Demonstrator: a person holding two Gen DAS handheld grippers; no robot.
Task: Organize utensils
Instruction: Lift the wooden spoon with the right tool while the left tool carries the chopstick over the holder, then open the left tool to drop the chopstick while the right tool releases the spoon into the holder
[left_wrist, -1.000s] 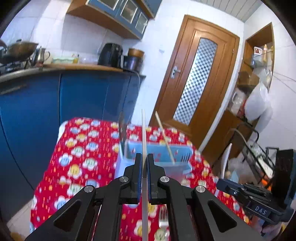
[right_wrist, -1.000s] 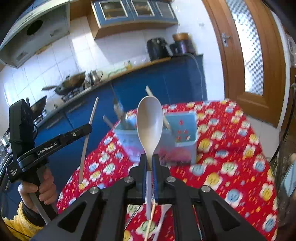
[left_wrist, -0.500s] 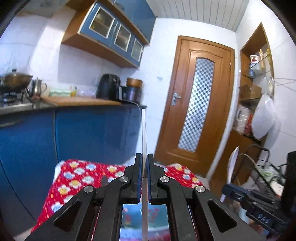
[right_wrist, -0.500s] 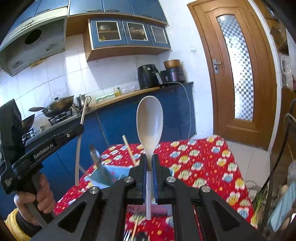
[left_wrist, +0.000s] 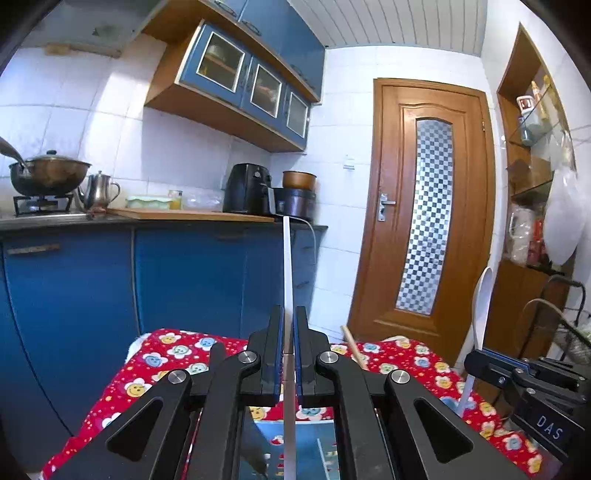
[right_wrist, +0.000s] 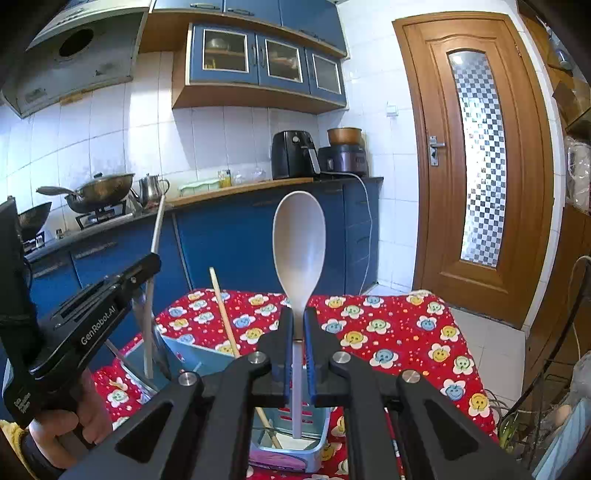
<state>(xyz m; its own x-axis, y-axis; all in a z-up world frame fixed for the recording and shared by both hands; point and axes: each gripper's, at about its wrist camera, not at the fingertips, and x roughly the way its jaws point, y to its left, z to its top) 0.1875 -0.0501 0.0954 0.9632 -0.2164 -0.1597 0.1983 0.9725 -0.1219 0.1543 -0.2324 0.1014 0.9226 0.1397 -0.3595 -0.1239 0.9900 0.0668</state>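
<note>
Now, left gripper (left_wrist: 288, 350) clamped on a thin, straight white chopstick (left_wrist: 286, 266), upright, matte, lower end dipping into the pale blue plastic holder (right_wrist: 192, 354). Right gripper (right_wrist: 298, 339) pinching the slim white handle of a smooth, oval-bowled plastic spoon (right_wrist: 299, 243), bowl up, handle tip down inside a holder compartment. Beside it, a round wooden stick (right_wrist: 225, 314) leaning tilted in the holder. Underneath, tabletop under glossy red flowered cloth (right_wrist: 388, 332).
</note>
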